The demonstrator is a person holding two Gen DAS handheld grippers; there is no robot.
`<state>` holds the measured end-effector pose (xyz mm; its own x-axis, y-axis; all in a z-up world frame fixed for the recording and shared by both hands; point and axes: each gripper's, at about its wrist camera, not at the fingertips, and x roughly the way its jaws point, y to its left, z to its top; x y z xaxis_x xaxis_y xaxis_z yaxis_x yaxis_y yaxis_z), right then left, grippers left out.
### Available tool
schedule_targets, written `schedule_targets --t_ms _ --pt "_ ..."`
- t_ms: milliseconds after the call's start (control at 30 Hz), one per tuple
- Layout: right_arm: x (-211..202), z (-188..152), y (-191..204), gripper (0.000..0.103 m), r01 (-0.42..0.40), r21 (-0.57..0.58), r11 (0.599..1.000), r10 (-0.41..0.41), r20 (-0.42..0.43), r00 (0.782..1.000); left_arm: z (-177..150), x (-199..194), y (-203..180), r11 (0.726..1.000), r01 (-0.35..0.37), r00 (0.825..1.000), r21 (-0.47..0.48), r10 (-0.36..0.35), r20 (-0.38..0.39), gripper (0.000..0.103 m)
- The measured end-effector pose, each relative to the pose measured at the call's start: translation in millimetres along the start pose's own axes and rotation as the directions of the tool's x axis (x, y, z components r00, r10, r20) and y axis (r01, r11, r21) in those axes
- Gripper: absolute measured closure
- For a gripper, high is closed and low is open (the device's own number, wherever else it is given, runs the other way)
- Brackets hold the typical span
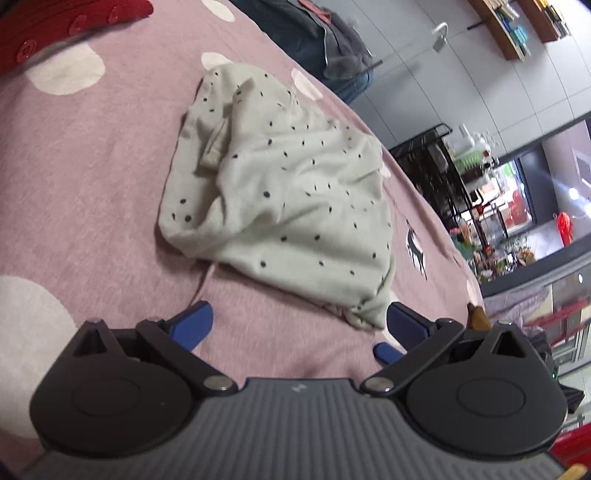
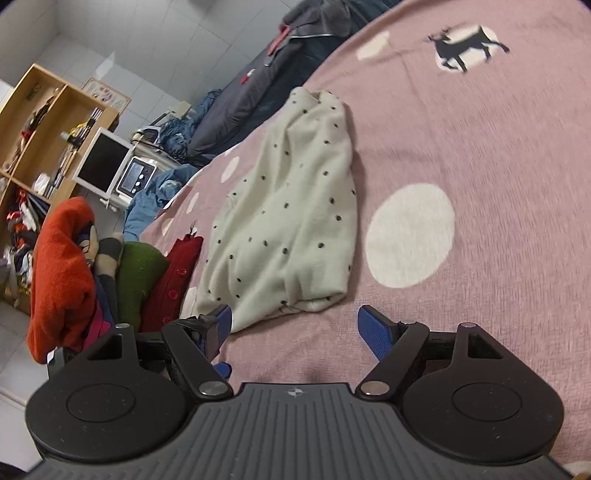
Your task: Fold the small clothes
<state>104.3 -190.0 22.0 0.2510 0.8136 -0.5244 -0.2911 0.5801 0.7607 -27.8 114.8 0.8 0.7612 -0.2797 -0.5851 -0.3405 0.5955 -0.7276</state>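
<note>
A pale cream garment with dark dots point(image 1: 284, 192) lies crumpled on the pink spotted bedspread point(image 1: 92, 177). In the left wrist view my left gripper point(image 1: 299, 321) stands open just short of the garment's near corner, blue pads wide apart, nothing between them. The same garment point(image 2: 291, 218) shows in the right wrist view, lying lengthwise away from me. My right gripper point(image 2: 295, 325) is open too, its blue fingers either side of the garment's near edge without touching it.
A red buttoned garment point(image 1: 55, 22) lies at the far left. A pile of orange, green and red clothes point(image 2: 110, 266) sits beside the bed edge. Dark bedding point(image 2: 280, 66) lies behind. Shelves point(image 2: 44, 140) and a rack point(image 1: 443, 166) stand beyond the bed.
</note>
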Motion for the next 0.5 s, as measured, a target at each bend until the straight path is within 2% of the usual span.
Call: schedule_targets --t_ms 233,500 --pt "22.7 22.0 2.1 0.000 -0.001 0.038 0.999 0.002 -0.024 1.000 20.7 25.3 3.1 0.997 0.019 0.993 -0.080 -0.010 0.115 0.000" --pt "59.0 73.2 -9.3 0.000 -0.006 0.086 0.996 0.008 -0.023 1.000 33.4 43.5 -1.7 0.999 0.001 0.986 -0.046 0.006 0.167 0.000"
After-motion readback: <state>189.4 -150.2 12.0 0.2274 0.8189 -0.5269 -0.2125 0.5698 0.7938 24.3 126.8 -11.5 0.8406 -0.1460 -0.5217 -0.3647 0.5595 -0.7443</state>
